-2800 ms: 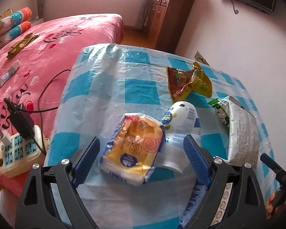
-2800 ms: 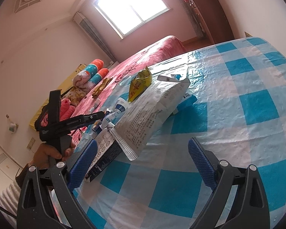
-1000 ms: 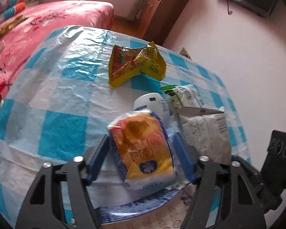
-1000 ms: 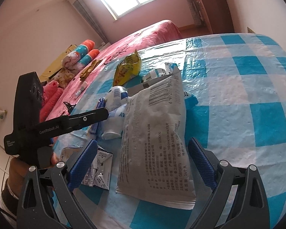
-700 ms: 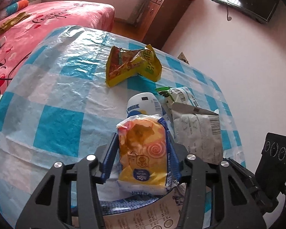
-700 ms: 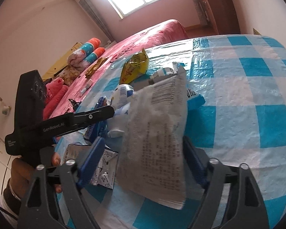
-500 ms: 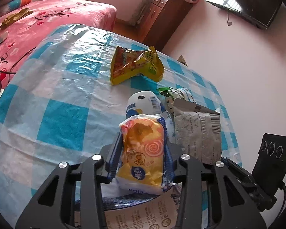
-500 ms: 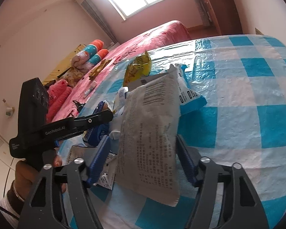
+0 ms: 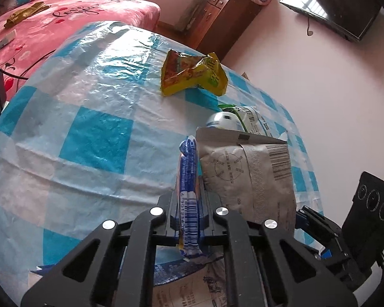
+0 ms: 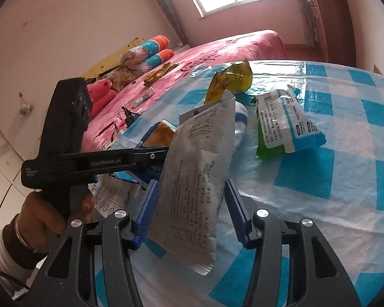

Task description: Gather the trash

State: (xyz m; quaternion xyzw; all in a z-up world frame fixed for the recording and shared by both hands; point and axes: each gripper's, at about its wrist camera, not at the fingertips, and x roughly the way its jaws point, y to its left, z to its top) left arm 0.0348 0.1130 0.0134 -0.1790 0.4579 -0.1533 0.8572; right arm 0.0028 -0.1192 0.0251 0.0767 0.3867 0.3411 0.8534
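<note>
A: Stock, left to right. Far left?

B: Pink bed (image 9: 64, 25), beside the table (image 9: 94, 138), which wears a blue-checked plastic cover. Left half of the table: bare and roomy.

A: Item one?

B: Orange snack wrapper (image 9: 188, 204), in the left gripper (image 9: 188, 220). Jaws clenched hard on it, wrapper crushed flat and edge-on, lifted off the cover. In the right wrist view a hand (image 10: 51, 212) holds that gripper's handle.

A: Handling?

B: Likely empty film: light, soft, crinkly, slippery. It squashes to nothing, so a grip across the middle should hold.

A: Item two?

B: Grey foil pouch (image 10: 192, 184), in the right gripper (image 10: 189, 212). Jaws closing on its side edges, the pouch bowed between the blue pads and raised from the table. Stiffer than the wrapper, yet smooth; judged liable to slide out if squeezed only at the edges.

A: Uncollected?

B: Yellow crumpled packet (image 9: 192, 74), far middle. White bottle (image 9: 221, 121), behind the pouch. Green-and-white pack (image 10: 286, 125), lying flat right of the pouch. All probably light.

A: Edges?

B: Table's right rim runs near the wall; its near rim drops away under both grippers. The two grippers sit just beside each other, so clearance between them is tight.
</note>
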